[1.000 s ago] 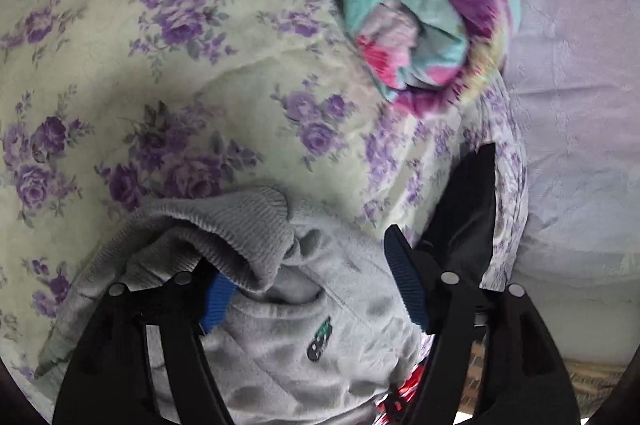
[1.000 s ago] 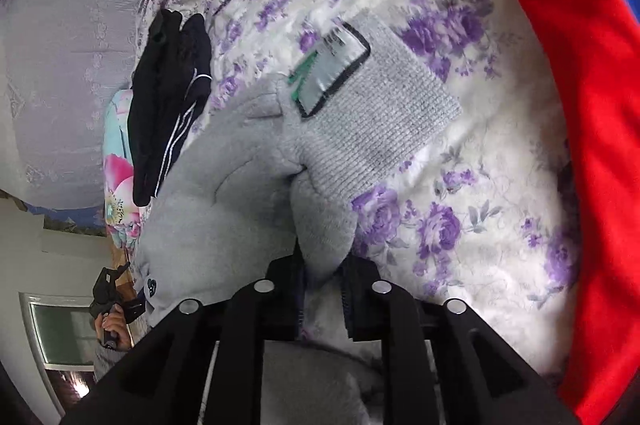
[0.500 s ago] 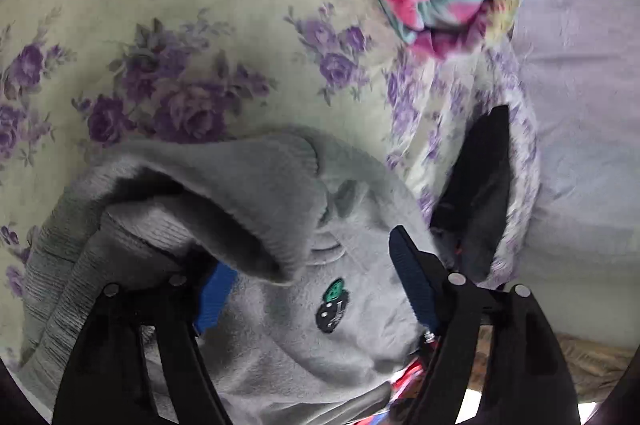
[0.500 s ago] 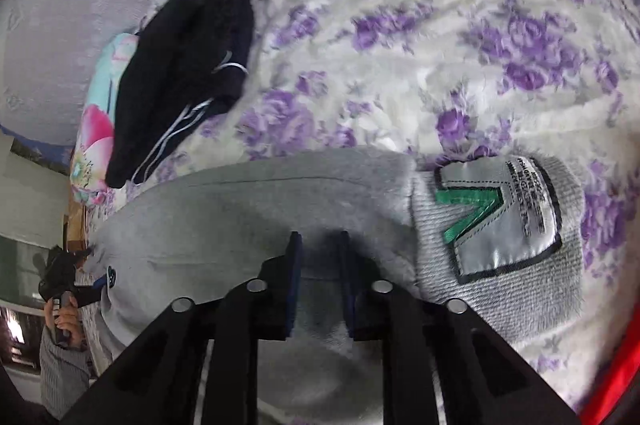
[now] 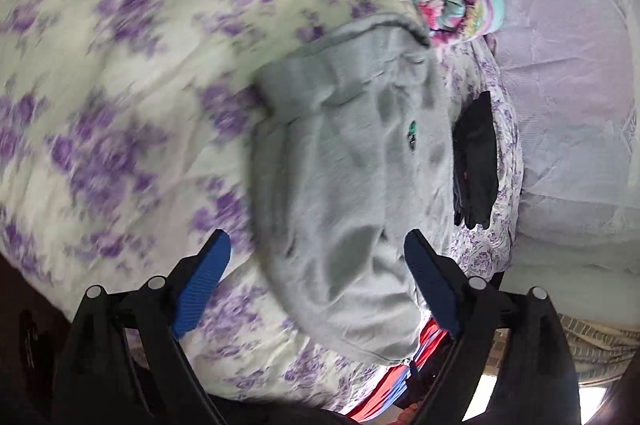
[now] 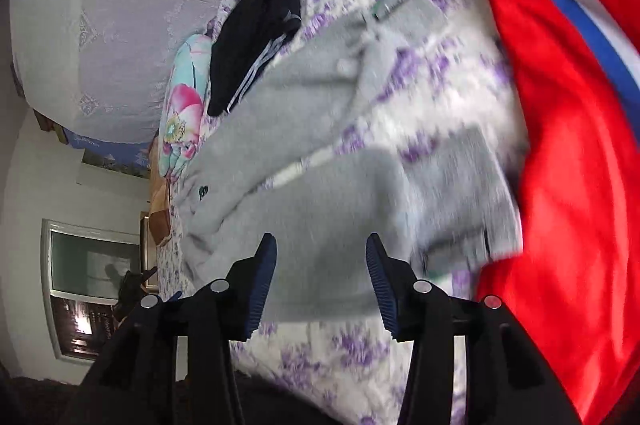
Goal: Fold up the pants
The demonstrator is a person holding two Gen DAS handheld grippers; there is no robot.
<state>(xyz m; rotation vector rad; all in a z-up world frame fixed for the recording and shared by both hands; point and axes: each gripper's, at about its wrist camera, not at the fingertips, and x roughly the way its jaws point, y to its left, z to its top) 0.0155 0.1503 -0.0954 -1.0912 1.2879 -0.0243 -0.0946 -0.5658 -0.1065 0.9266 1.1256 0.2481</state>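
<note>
Grippers: left gripper and right gripper, just opening, empty; grey pants may unfold, legs splayed near red garment.

Floral-sheeted bed; white wall, window.

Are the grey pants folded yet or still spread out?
Spread, unfolded: the grey pants lie flat on the floral bedspread, both legs apart.

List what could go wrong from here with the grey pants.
1. Both tongs, left and right, have just been opening and grip nothing, so the loosely laid grey pants may spread apart.
2. The red garment lies against them and could get grabbed too.
</note>
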